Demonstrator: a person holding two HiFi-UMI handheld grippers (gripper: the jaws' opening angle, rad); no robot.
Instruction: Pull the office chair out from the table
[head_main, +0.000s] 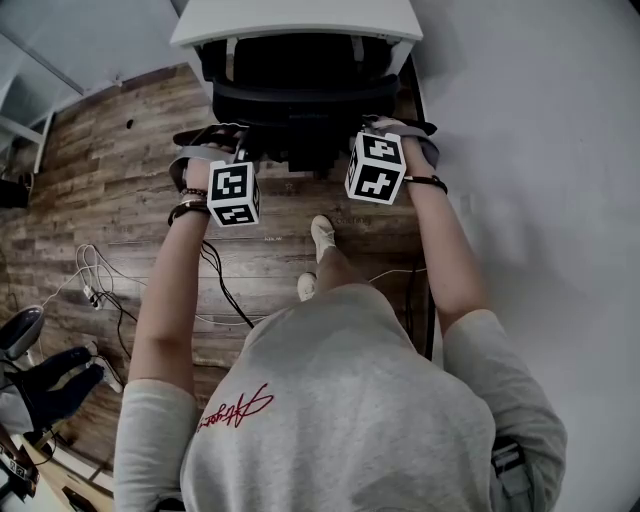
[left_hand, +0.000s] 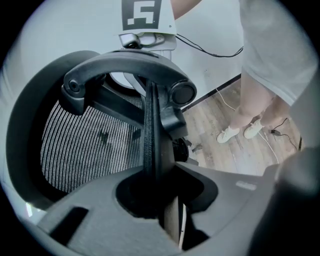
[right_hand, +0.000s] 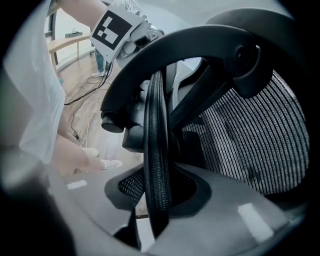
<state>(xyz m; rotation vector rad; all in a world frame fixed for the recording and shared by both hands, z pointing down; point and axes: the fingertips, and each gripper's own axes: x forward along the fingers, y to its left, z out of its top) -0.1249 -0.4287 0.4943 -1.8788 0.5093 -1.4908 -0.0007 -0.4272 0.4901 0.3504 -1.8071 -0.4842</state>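
- The left tool (left_hand: 159, 200) was clamped on the office chair (left_hand: 85, 145) - the thin black rim of the backrest ran edge-on between its two jaws, which pressed it from both sides.
- The right tool (right_hand: 156, 197) gripped the same backrest on its other side, with a ribbed black rim held upright between its closed jaws.
- Each tool's camera caught the other tool across the chair: its marker cube (right_hand: 116, 30) showed near the top of the frame, beyond a curved black bar (right_hand: 200, 47) on the back of the chair.
- The striped mesh panel (right_hand: 260, 140) of the backrest filled the space beside each grip.
- From the head view, the chair's backrest faced the person, while its front sat under the near edge of the white table (head_main: 300, 18).
- The person's forearms (head_main: 170, 290) reached forward to either side of the backrest, a bracelet (head_main: 188, 208) on the left wrist.
- Pale shoes (head_main: 322, 236) stood on the wooden floor (head_main: 110, 180) just behind the chair.
- Loose cables (head_main: 100, 280) lay on the floor to the left, well apart from the chair.
- A plain pale wall (head_main: 540, 150) ran along the right side.
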